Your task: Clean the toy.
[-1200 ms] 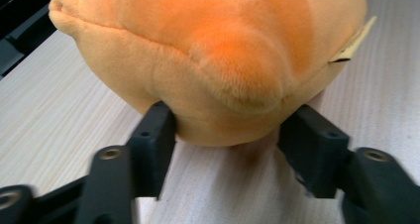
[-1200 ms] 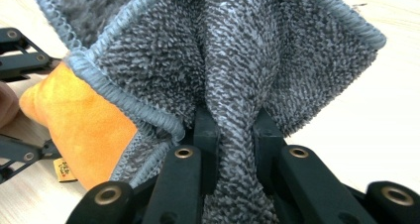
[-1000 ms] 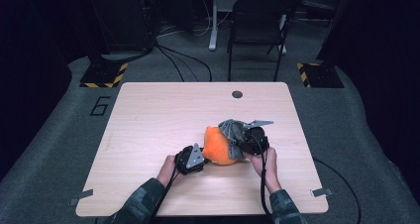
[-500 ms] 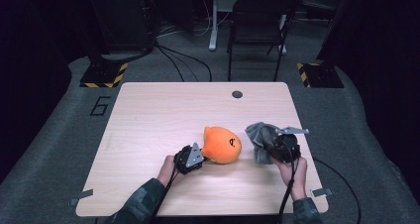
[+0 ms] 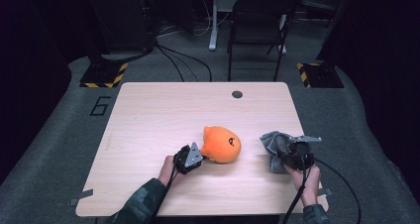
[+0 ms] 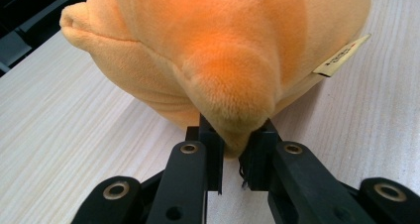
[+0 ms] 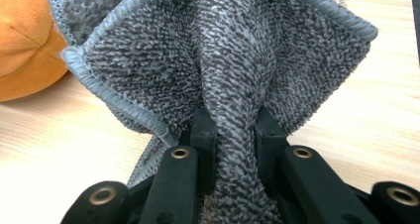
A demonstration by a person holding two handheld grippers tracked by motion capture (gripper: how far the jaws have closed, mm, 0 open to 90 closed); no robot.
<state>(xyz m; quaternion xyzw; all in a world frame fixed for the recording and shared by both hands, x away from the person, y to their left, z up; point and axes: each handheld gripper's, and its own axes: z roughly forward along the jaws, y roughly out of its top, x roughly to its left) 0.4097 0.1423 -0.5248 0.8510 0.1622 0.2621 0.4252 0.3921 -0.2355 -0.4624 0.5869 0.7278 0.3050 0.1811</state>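
Moved since a second back: right gripper (image 5: 296, 153) has carried the grey cloth (image 5: 274, 147) off the orange plush toy (image 5: 221, 143) and out to the toy's right, cloth and toy now well apart. Toy has kept its place on the table (image 5: 148, 115).

Left gripper (image 5: 190, 157): jaws have just been closing and now pinch a small nub of plush (image 6: 233, 120) at the toy's near lower edge. Toy sits directly ahead of the jaws, a label (image 6: 341, 55) off to their right.

Right gripper (image 7: 233, 135): jaws clamped tight on a gathered fold of cloth (image 7: 233, 60), the rest fanning out past the tips. Toy (image 7: 25, 40) lies off to their left.

Step in hand, by my reading: uncovering done, toy pinned in place, cloth drawn clear. Next likely wants the cloth set down flat or brought back for a wipe; the pinch on the toy looks shallow and could slip.

Pose: both forearms come in low from the near edge, grippers near level with the tabletop, left hand (image 5: 168, 165) angled inward toward the toy, right hand (image 5: 303, 174) pointing forward.
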